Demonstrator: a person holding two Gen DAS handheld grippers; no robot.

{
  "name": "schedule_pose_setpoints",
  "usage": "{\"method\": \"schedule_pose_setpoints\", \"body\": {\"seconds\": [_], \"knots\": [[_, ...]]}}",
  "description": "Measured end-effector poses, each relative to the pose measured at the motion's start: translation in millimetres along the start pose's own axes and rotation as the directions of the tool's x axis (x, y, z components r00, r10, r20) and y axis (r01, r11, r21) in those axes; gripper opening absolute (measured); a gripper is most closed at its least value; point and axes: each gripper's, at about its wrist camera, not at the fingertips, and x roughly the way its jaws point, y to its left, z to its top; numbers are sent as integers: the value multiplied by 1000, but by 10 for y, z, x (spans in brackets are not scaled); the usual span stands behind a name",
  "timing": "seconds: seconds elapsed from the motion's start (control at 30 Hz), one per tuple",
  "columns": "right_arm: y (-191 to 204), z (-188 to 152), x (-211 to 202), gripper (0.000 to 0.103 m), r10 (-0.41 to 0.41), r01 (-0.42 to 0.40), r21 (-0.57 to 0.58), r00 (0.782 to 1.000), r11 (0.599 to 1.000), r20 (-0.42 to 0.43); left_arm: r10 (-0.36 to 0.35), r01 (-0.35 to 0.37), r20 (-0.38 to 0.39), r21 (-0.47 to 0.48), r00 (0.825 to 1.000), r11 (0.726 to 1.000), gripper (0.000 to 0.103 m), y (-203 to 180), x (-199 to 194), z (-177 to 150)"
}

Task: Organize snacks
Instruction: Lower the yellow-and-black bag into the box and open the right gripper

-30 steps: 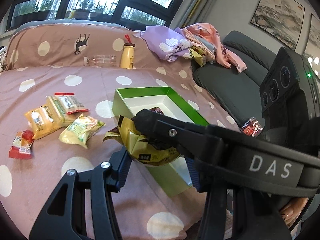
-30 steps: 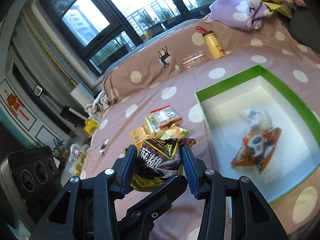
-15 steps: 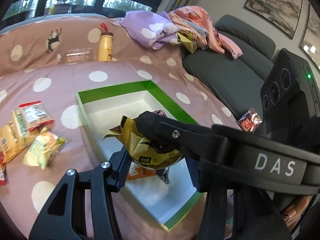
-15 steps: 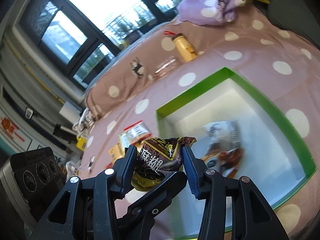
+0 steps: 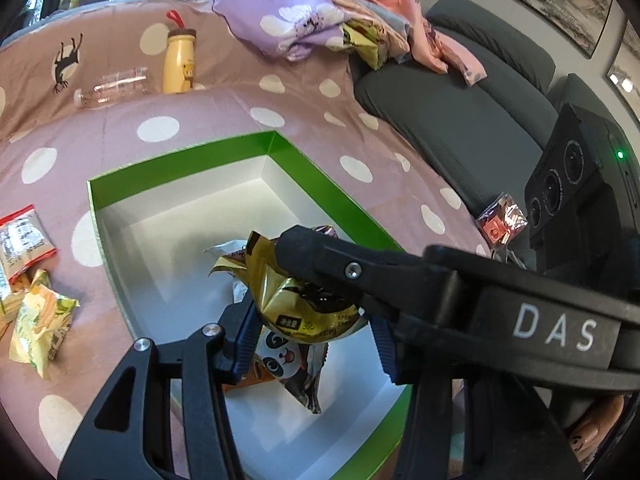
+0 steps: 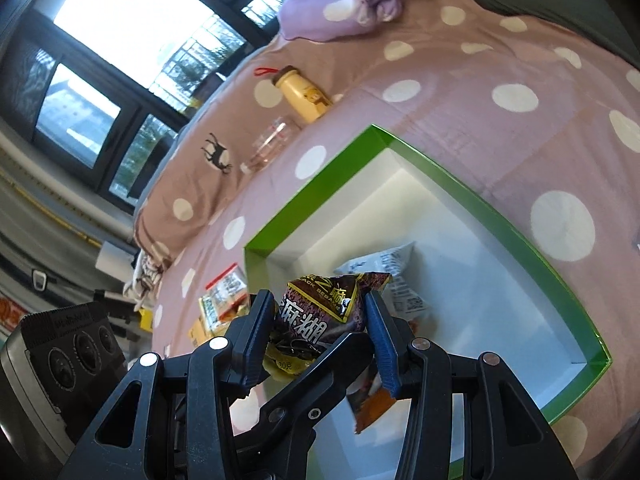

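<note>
Left wrist view: the right gripper (image 5: 320, 280) crosses in front and covers the top of the gold snack packet (image 5: 308, 308), so the left gripper's (image 5: 312, 340) right pad contact can't be seen. Panda packet (image 5: 288, 364) in the green box (image 5: 192, 160) is half hidden under the gold packet and the left finger. Near corner of the box is behind the gripper bodies. Red-edged packet (image 5: 24, 236) at left cut by the lens edge. Right wrist view: white packet (image 6: 396, 276) partly behind the sesame packet (image 6: 320, 312); its print is too small to read.
</note>
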Motion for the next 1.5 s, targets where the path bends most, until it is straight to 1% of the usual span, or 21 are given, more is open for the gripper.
{"method": "schedule_pose_setpoints", "body": {"seconds": [0.1, 0.33, 0.57, 0.73, 0.83, 0.87, 0.93, 1.1, 1.17, 1.23, 1.27, 1.33, 1.43, 1.5], "knots": [[-44, 10, 27, 50, -17, 17, 22, 1000, 1000, -7, -6, 6, -21, -7, 1000, 1000, 49, 10, 69, 7], [-92, 33, 62, 50, -38, 38, 36, 999, 999, -13, -21, 20, -38, -21, 999, 1000, 50, 25, 142, 9], [-122, 37, 128, 50, -46, 48, 48, 998, 998, -32, 6, -7, -53, -29, 999, 1000, 50, 32, 197, -3], [-127, 40, 159, 51, -56, 58, 53, 998, 997, -37, 11, -13, -55, -39, 998, 999, 51, 49, 225, -9], [-187, 35, 222, 54, -25, 30, 85, 998, 996, -64, 21, -24, -61, -52, 998, 998, 51, 79, 239, -29], [-204, 36, 244, 54, -7, 14, 97, 997, 995, -72, 17, -20, -54, -57, 998, 998, 51, 93, 225, -42], [-198, 27, 263, 54, 3, 6, 103, 997, 995, -81, 9, -12, -46, -67, 999, 998, 51, 115, 193, -62], [-47, -6, 213, 54, -19, 21, 41, 998, 999, -53, 39, -40, -28, -57, 999, 998, 51, 111, 75, -73], [34, -12, 172, 54, -26, 27, 24, 999, 999, -20, 52, -53, -15, -62, 999, 997, 52, 132, -4, -96], [105, -27, 142, 55, -42, 42, 7, 999, 999, 6, 48, -48, -1, -79, 999, 996, 52, 172, -110, -122], [136, -41, 132, 55, -48, 48, 0, 999, 999, 14, 48, -48, 5, -84, 999, 995, 53, 192, -174, -139], [225, -77, 114, 61, -53, 54, -22, 998, 998, 29, 66, -64, 19, -85, 998, 994, 53, 240, -330, -191], [365, -136, 95, 63, -53, 56, -53, 997, 997, 50, 107, -102, 55, -83, 993, 991, 53, 348, -578, -283], [473, -182, 94, 70, -54, 59, -81, 997, 995, 62, 99, -91, 77, -103, 992, 990, 52, 457, -776, -362]]}}
